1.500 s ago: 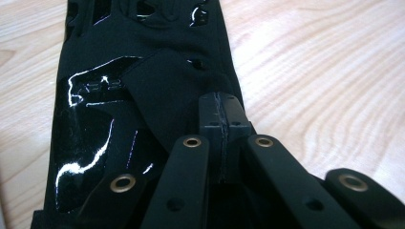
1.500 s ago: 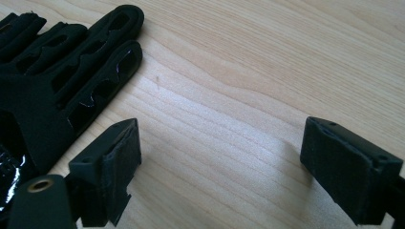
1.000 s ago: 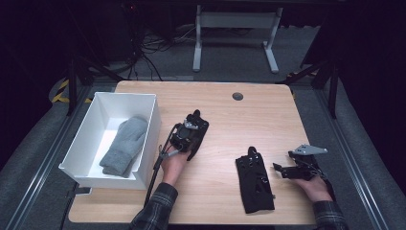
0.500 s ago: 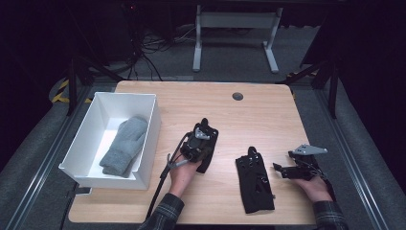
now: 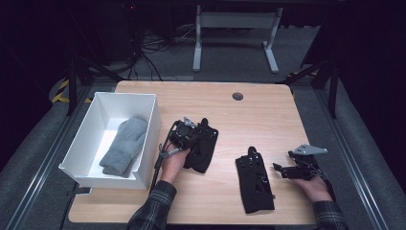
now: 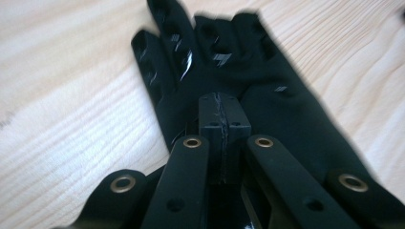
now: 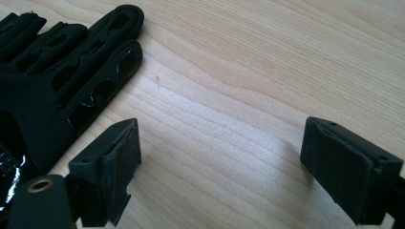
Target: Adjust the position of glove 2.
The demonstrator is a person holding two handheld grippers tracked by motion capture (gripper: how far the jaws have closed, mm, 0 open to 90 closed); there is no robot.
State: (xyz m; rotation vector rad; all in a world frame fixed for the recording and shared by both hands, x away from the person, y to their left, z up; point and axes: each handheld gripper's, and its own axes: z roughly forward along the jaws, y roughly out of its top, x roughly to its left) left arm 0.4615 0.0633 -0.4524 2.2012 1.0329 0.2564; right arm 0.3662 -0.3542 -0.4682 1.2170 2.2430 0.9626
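Note:
My left gripper (image 5: 190, 135) is shut on a black glove (image 5: 203, 149) near the table's middle, just right of the white bin. In the left gripper view the jaws stand pressed together (image 6: 223, 117) on the glove's (image 6: 200, 62) fabric, its fingers spread on the wood beyond. A second black glove (image 5: 253, 179) lies flat toward the front right. To the right of it my right gripper (image 5: 281, 170) rests low on the table, open. In the right gripper view its jaws (image 7: 219, 162) stand wide apart over bare wood, with that glove (image 7: 62, 67) at the left.
A white bin (image 5: 149, 125) stands at the table's left with a grey mitten (image 5: 125, 146) inside. A round cable hole (image 5: 237, 96) sits near the back edge. A desk frame (image 5: 234, 33) and cables (image 5: 143, 45) lie on the floor beyond.
The left gripper with its glove swung right toward the other glove, then came back a little to the left toward the bin. The right gripper has stayed put.

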